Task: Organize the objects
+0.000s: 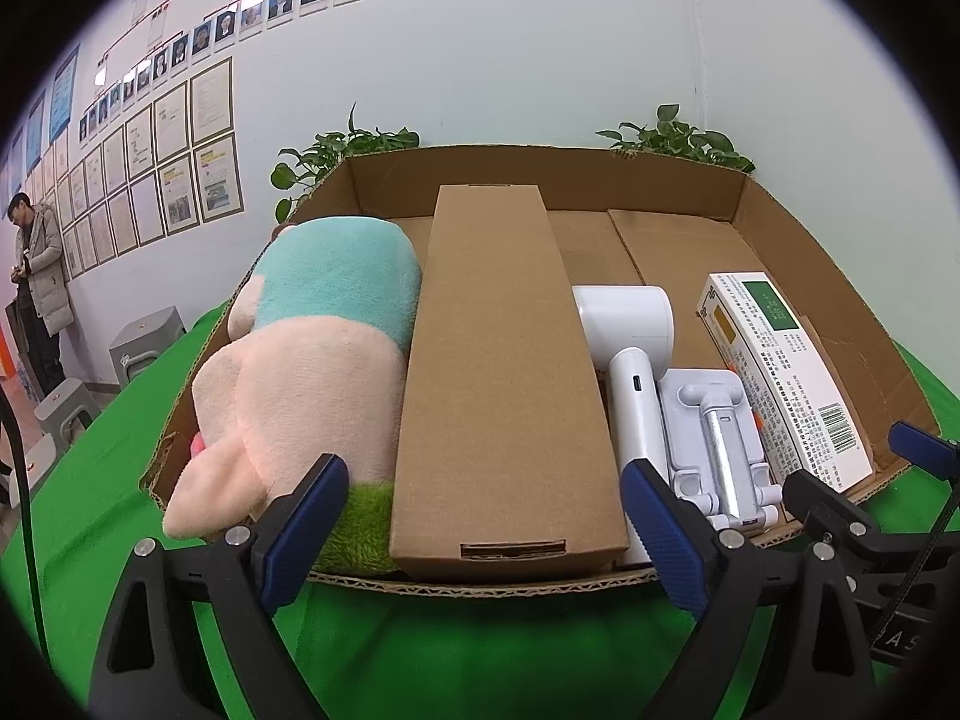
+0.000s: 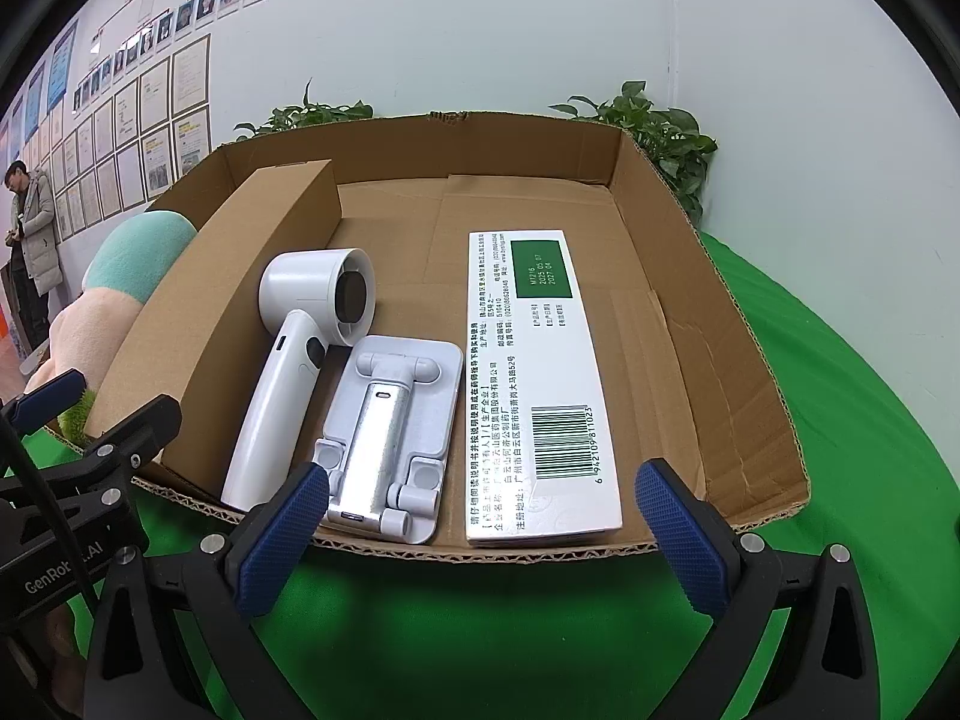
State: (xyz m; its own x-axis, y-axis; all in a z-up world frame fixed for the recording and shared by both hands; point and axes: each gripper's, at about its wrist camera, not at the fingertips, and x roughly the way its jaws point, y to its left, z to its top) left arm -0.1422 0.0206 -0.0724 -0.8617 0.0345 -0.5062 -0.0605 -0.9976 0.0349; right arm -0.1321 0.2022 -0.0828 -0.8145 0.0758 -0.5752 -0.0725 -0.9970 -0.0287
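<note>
my left tongs and right tongs are black plastic frames with silver screws, tipped in ridged blue pads. white "genrob" lettering and a black cable mark one body.

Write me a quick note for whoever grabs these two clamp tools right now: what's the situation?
Left gripper: open, empty, before the tray's near edge.
Right gripper: open, empty, alongside it.
In the cardboard tray, left to right: plush toy, long brown box, white handheld fan, folding phone stand, medicine box.
Done: all five lie inside, side by side.
Left: nothing visible outside the tray.
</note>
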